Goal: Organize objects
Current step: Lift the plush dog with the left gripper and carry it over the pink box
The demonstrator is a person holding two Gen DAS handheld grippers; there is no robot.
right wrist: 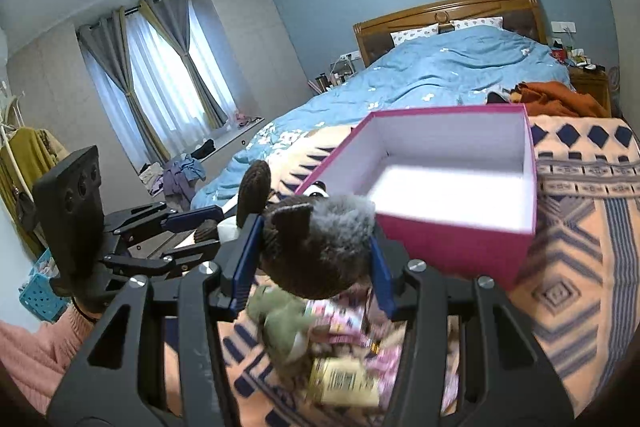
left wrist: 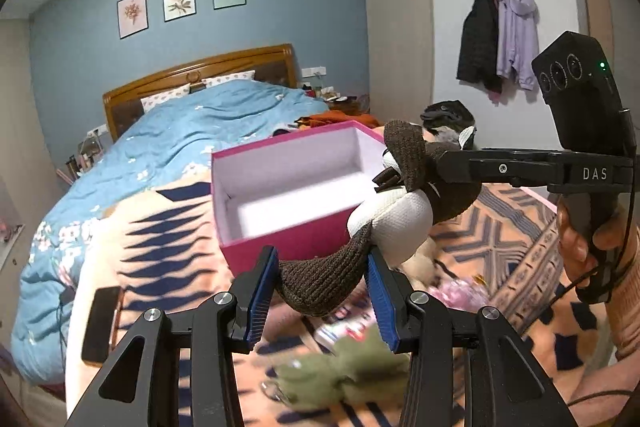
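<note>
A brown and white plush panda [left wrist: 400, 203] hangs in the air between both grippers, just in front of an open pink box [left wrist: 280, 187] with a white, empty inside. My left gripper [left wrist: 322, 281] is shut on the panda's brown leg. My right gripper [right wrist: 316, 259] is shut on the panda's brown and grey head [right wrist: 320, 247], next to the box [right wrist: 460, 187]. The right gripper also shows in the left wrist view [left wrist: 444, 163], and the left gripper in the right wrist view [right wrist: 216, 231].
Below the panda lie a green plush toy [left wrist: 340, 375], pink packets [right wrist: 348, 323] and a yellow packet [right wrist: 344, 383] on a patterned orange blanket [right wrist: 580, 247]. A phone [left wrist: 102, 323] lies at the left. A blue duvet [left wrist: 180, 147] covers the bed behind.
</note>
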